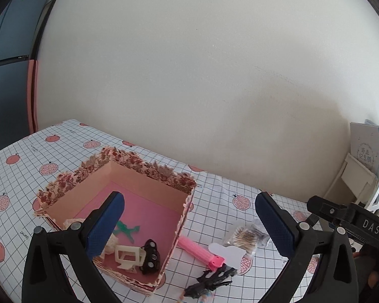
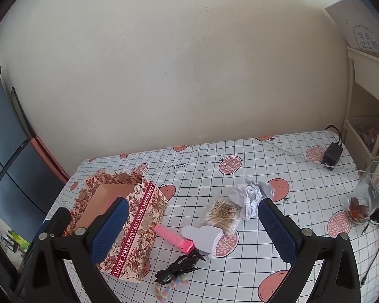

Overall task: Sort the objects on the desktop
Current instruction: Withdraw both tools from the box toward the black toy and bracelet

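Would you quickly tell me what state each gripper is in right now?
Left gripper: open, holding nothing, above the floral box.
Right gripper: open, holding nothing, above the table.

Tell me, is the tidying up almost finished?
About halfway, it seems. Done: the flowery box already holds a cream clip, a black clip and a green thing. In hand: nothing; the left claw and right claw are both open. Left on the table: pink stick, white card, cotton swab bag, crumpled wrapper, black clips.
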### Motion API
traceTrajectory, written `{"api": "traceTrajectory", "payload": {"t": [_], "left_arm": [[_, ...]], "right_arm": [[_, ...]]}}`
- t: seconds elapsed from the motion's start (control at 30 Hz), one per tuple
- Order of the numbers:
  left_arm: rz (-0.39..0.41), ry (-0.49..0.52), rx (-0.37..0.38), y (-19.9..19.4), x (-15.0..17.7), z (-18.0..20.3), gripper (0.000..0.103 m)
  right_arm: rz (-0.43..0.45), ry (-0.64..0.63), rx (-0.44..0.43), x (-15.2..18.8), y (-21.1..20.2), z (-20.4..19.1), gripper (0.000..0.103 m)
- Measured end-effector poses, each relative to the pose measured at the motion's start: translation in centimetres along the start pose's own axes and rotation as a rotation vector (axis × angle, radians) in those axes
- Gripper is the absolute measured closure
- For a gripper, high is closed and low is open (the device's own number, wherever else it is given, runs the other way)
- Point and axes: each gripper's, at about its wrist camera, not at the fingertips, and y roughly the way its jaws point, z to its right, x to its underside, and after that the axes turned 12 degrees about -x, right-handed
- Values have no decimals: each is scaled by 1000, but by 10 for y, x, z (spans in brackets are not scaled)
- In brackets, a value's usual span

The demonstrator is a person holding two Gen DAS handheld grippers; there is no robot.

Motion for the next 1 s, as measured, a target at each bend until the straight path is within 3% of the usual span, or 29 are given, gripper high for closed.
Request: {"api": "traceTrajectory", "payload": {"t": [0.13,0.27,0.47,0.8,1.0], "left_arm": [[18,39,29,-8,1,17,0],[-13,75,81,-12,9,38,0],[-35,197,62,-10,26,71,0],[-165,104,114,14,40,70,0],[-273,149,113,35,58,69,0]], "right_arm": [[-2,23,32,-3,-10,14,0],[1,43,47,-6,-19,30,0],[6,80,56,-8,-29,50,0],[-67,127,52,3,-16,74,0],[-133,133,55,14,2,81,0]]}}
